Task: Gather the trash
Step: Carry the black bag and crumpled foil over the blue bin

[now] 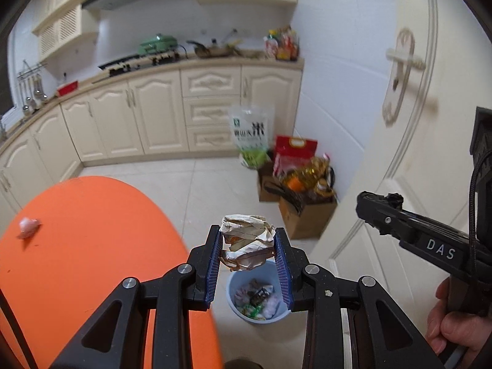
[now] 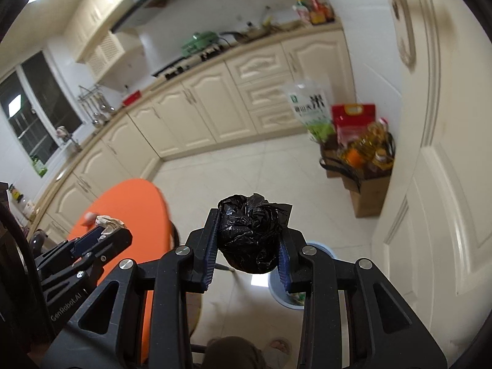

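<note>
The left claw is clenched on a crumpled paper wrapper, squeezed between its blue pads. It hangs just past the right edge of the orange tabletop, above the floor. Directly below the wrapper stands a pale blue bin on the floor, already holding mixed scraps. A small pink-white wad lies near the far left edge of the tabletop, well apart from the claw.

The right claw grasps a balled-up black plastic bag between its pads. In the right wrist view the bag hides most of the bin, whose rim shows beside the right finger. The left claw with its wrapper shows at the lower left there, in front of the tabletop.

A hand grips the right claw's handle at the left wrist view's right edge. Close on the right stands a cream door with a lever handle. In the corner beside it sit open cardboard boxes crammed with oil bottles, with a red bag and a green-and-white sack leaning against the cream cabinets. A slippered foot shows on the floor at the bottom of the right wrist view.
</note>
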A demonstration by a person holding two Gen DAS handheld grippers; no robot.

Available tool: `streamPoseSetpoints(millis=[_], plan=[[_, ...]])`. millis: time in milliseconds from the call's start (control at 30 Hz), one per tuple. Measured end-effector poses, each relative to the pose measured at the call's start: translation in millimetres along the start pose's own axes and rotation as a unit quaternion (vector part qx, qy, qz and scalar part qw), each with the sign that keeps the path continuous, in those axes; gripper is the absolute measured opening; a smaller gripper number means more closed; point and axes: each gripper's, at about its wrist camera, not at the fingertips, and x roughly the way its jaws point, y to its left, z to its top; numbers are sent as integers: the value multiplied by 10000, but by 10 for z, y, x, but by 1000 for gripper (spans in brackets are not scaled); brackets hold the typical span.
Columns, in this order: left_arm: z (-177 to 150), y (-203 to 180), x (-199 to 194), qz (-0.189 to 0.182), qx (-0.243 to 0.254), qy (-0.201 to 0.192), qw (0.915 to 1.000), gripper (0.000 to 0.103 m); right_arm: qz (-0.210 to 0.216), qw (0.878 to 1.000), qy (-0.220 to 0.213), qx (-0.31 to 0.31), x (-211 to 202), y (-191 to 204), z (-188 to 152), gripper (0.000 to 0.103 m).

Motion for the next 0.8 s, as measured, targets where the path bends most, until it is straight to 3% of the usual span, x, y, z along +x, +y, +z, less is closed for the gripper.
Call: streamPoseSetpoints(millis=[133, 467, 667, 800], plan=[[262, 13, 505, -3, 56, 330, 9994, 29, -56, 9996, 218, 144, 277, -205, -5, 31], [995, -390, 1770, 58, 206, 929, 9954, 29, -125, 9958, 742, 521, 991, -696, -28, 31], [1197, -490, 2342, 50, 360, 1336, 9904, 30, -26, 9918, 957, 846, 1295, -913, -77, 31], [1303, -545, 2644, 189, 411, 1616, 9858, 35, -23, 9879, 1089, 1103, 1436, -1058, -104, 37]])
